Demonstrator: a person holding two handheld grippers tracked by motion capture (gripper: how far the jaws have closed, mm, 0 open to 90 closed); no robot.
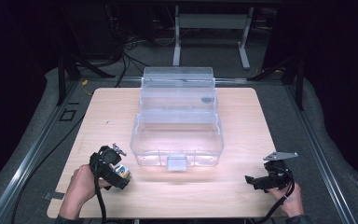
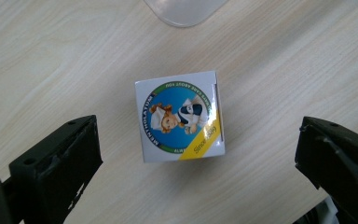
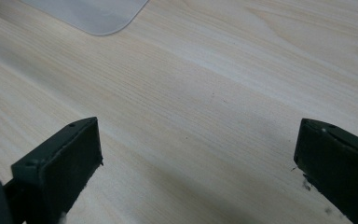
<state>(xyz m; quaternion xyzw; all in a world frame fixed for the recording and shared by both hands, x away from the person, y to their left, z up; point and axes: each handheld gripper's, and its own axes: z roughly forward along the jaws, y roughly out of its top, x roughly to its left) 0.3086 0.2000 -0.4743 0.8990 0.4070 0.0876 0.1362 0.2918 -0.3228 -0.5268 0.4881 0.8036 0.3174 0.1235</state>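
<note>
High view: left gripper poised over small box, bin waiting

Left gripper view looks straight down on a small white box (image 2: 180, 122) with a round blue label, lying flat on the wooden surface (image 2: 51, 56). The left gripper (image 2: 196, 168) has its fingers (image 2: 58, 163) spread wide, one to each side of the box, neither touching it. In the high view the box (image 1: 121, 172) sits at about 8 o'clock from the clear plastic bin (image 1: 177, 135), near its front left corner, with the left gripper (image 1: 116, 175) over it. The right gripper (image 1: 254, 181) rests at about 4 o'clock from the bin, fingers (image 3: 60, 163) spread over bare wood, holding nothing.

Judgement: the step in hand is the approach to grasp. The next move calls for lowering until the fingers bracket the box's sides, then closing squarely, since the box lies slightly rotated between them. The open bin looks like the likely destination.
</note>
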